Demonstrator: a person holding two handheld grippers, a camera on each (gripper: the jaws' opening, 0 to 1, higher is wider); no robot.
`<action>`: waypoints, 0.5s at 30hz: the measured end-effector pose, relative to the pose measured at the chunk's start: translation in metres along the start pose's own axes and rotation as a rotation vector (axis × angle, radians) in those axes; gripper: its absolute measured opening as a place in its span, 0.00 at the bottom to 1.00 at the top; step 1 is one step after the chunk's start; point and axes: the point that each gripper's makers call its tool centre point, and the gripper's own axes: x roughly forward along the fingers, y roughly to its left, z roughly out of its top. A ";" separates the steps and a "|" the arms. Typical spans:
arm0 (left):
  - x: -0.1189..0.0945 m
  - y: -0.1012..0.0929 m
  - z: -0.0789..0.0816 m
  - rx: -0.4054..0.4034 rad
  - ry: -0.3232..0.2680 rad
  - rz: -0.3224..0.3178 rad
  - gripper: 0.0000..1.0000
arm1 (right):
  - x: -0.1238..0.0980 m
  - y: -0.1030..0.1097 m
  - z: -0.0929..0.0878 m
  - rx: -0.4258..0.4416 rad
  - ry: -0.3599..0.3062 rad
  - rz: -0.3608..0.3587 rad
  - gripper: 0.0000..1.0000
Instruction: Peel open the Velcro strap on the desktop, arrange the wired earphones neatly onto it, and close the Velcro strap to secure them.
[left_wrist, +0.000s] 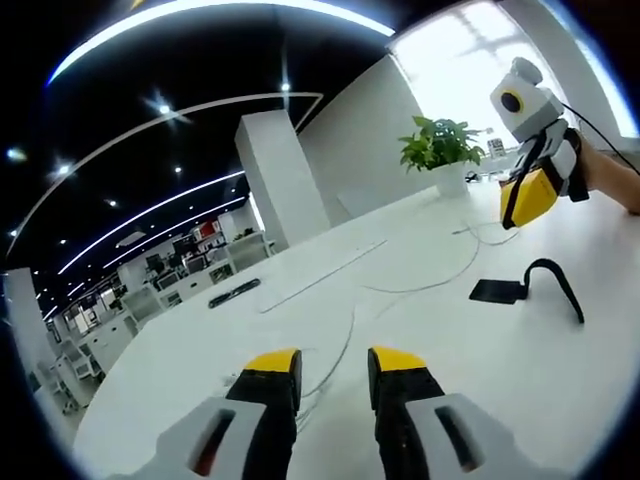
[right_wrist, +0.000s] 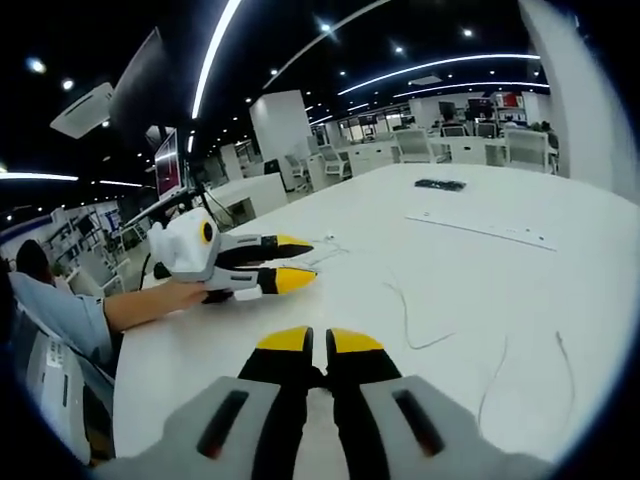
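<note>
Two tools hover over the white bench: left tool parted around the earphone cable — probably ready to gather it — while right tool sits nearly closed, empty. Velcro strap lies peeled open, one end curling up.

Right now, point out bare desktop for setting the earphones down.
Free: the white desktop between the left gripper and the dark bar. Crowded: around the Velcro strap, where the earphone cable and right gripper sit.
</note>
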 end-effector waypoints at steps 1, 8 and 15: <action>0.000 0.000 0.000 -0.002 0.000 0.000 0.30 | 0.000 0.000 -0.001 0.000 0.001 -0.001 0.08; 0.002 0.000 0.004 0.001 -0.009 0.005 0.29 | 0.000 -0.001 -0.001 0.004 0.003 -0.003 0.08; 0.005 -0.002 0.006 0.028 -0.008 -0.001 0.25 | -0.002 -0.001 0.000 0.004 -0.005 -0.007 0.08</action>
